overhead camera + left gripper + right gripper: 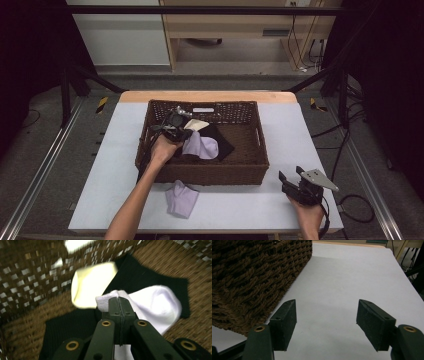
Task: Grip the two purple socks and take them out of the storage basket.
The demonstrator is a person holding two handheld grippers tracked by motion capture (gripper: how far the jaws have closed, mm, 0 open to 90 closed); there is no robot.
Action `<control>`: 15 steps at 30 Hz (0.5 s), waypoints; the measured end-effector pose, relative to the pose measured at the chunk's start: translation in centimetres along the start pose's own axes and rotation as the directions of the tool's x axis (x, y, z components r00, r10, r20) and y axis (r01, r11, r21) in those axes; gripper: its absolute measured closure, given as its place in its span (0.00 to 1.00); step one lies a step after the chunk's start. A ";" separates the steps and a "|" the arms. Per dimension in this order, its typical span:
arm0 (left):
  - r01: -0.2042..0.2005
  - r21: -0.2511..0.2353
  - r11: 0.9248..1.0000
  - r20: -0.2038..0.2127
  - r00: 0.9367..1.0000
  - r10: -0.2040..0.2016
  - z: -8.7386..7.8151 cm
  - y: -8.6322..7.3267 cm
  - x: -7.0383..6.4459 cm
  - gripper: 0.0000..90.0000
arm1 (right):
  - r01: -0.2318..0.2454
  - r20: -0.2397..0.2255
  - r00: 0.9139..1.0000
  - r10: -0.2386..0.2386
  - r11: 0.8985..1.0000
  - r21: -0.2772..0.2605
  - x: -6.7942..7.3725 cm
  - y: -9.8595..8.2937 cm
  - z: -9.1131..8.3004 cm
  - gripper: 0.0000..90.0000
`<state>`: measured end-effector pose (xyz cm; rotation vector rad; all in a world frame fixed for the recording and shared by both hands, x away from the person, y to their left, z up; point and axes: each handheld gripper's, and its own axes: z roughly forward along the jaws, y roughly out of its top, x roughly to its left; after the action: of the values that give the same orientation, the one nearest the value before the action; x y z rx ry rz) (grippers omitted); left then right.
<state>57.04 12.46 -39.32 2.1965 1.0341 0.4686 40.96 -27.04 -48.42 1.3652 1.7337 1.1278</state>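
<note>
A brown wicker basket (pixel 250 167) stands in the middle of the table. Inside it lie a pale lavender sock (pixel 202 146), a cream sock (pixel 196 124) and black socks (pixel 224 142). My left gripper (pixel 181 131) reaches into the basket and is shut on the edge of the lavender sock (pixel 152 305), which looks white in the left gripper view and drapes over a black sock (pixel 140 277). The cream sock (pixel 91 285) lies just beyond it. A second lavender sock (pixel 181 198) lies on the table in front of the basket. My right gripper (pixel 291 178) hovers open near the table's front right, beside the basket's corner (pixel 249 277).
The white tabletop (pixel 295 135) has free room to the right of the basket and along the front edge (pixel 352 285). Black frame bars, cables and a wooden cabinet stand beyond the table.
</note>
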 end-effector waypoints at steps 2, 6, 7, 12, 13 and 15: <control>-0.023 -0.049 0.999 -0.006 1.000 0.023 -0.6 0.1 -0.3 0.99 | 0.000 -0.001 1.000 0.000 1.000 0.001 0.0 0.0 0.0 0.36; -0.021 -0.149 0.989 0.003 1.000 0.022 -1.8 0.4 -0.7 0.99 | -0.002 0.001 1.000 0.002 1.000 0.000 0.0 0.0 0.0 0.36; -0.020 -0.172 0.985 0.010 1.000 0.022 -2.2 0.4 -0.7 0.99 | -0.003 0.000 1.000 0.003 1.000 0.003 0.0 0.0 0.0 0.36; -0.012 -0.270 0.963 0.024 1.000 0.020 -4.3 0.5 -1.0 0.99 | 0.000 0.001 1.000 0.000 1.000 0.000 0.0 0.0 0.0 0.36; -0.010 -0.286 0.958 0.029 0.999 0.019 -4.7 0.5 -1.0 0.99 | 0.000 -0.001 1.000 0.000 1.000 0.002 0.0 0.0 0.0 0.36; -0.012 -0.313 0.950 0.035 0.999 0.024 -5.5 0.5 -1.2 0.99 | 0.000 0.000 1.000 0.000 1.000 0.003 0.0 0.0 0.0 0.36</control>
<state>53.51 13.59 -35.07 1.9259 0.8552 0.5563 40.99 -27.06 -48.42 1.3666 1.7356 1.1256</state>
